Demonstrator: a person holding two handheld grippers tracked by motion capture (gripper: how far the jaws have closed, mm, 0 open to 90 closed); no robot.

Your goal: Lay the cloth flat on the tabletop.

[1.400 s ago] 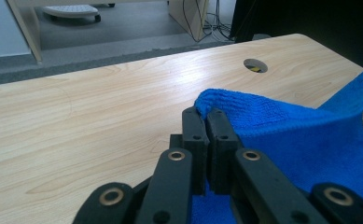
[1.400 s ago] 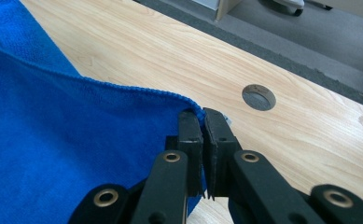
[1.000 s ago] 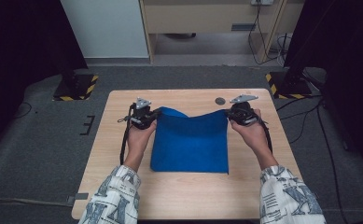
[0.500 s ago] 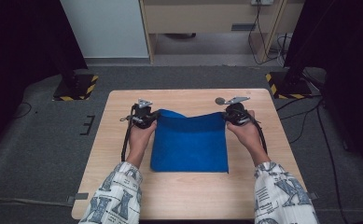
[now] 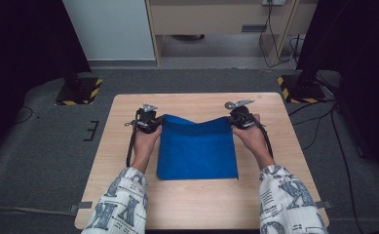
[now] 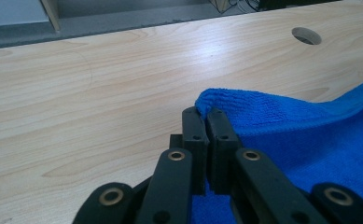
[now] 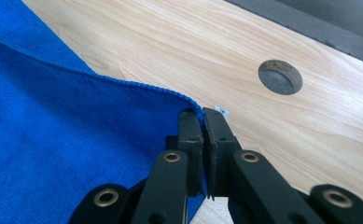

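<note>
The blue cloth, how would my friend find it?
Look at the light wooden table. In its middle lies a bright blue fuzzy square cloth, with the left tongs and right tongs each pinching a far corner. Nothing else there is blue or soft.

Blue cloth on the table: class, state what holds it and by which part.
The blue cloth is held at its two far corners: left gripper pinches one, right gripper the other.
</note>
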